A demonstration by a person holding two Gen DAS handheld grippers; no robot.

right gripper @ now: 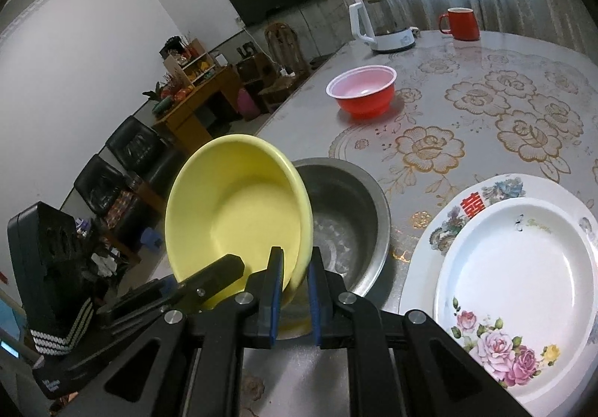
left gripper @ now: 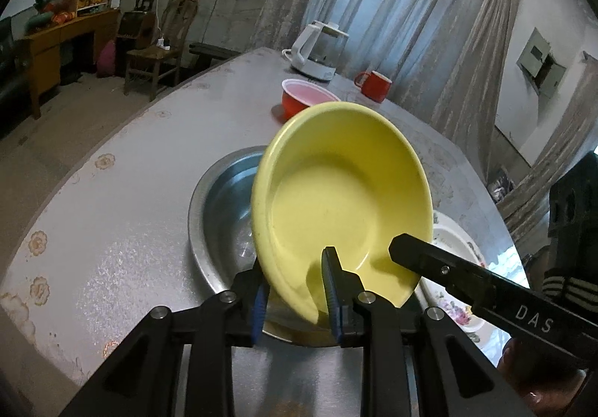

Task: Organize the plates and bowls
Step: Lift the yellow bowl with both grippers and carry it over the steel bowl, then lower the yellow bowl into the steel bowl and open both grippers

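left wrist view: both tongs clamped on yellow bowl (left gripper: 336, 192), left tongs (left gripper: 297, 299) and right tongs (right gripper: 295, 290) on its near rim. bowl tilted, hanging directly over steel basin (right gripper: 355, 226); looks like straight down to nest, plates (right gripper: 515, 267) rightward on worktop (right gripper: 467, 110).

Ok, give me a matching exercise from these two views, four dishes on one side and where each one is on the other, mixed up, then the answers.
Things:
1. yellow bowl
2. steel basin
3. red bowl
4. white plate

Places:
A. stacked on the flowered plate
B. alone mid-table, before the kettle
C. tilted, pinched at its rim by both grippers
D. on the table under the tilted bowl

Pairs: 1-C, 2-D, 3-B, 4-A
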